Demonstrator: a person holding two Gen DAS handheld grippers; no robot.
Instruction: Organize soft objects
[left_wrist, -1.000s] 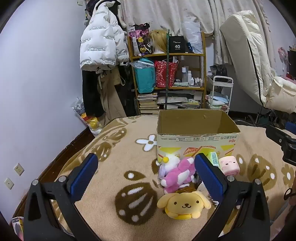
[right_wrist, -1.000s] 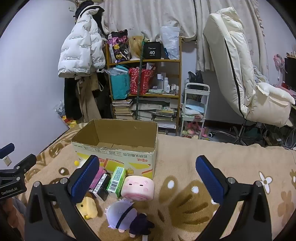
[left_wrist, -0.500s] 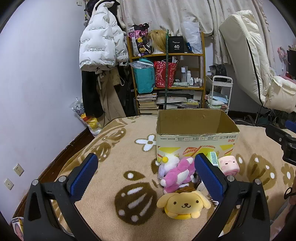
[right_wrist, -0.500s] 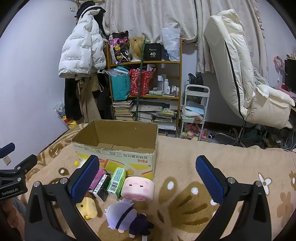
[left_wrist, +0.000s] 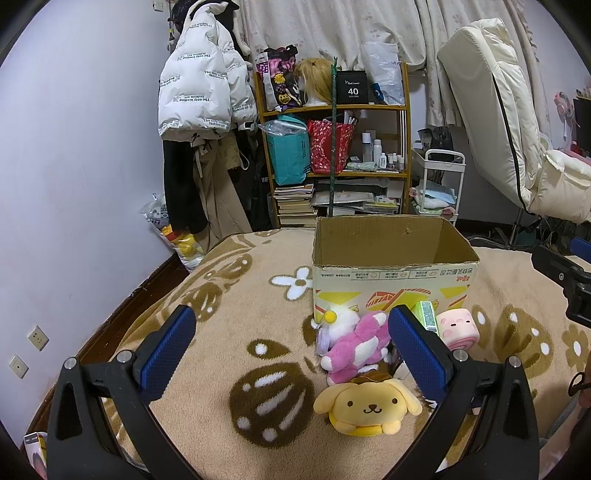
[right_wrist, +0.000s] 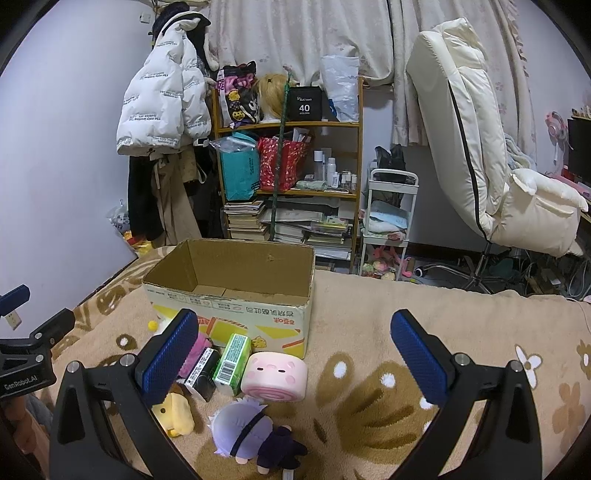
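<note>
Plush stuff like that yellow floppy-eared dog toy, lying on the flower-patterned brown blanket just in front of the open cardboard box, looks light and squishy, so with both sets of jaws wide open and empty, you'd probably pinch its fat head.

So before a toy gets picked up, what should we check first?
1. Cardboard box open and with room: ok, top open, what shows of the bottom is bare.
2. Left hand-held gripper open: ok, jaws wide, nothing between them.
3. Right hand-held gripper open: ok, jaws wide and unloaded.
4. Yellow dog plush free to grab: ok, lying on the blanket in front, nothing on top.
5. Purple-haired doll free to grab: ok, lying apart from the pink roll plush.
6. Green carton soft enough to count: cannot tell, it looks like a packet, not a plush.
</note>
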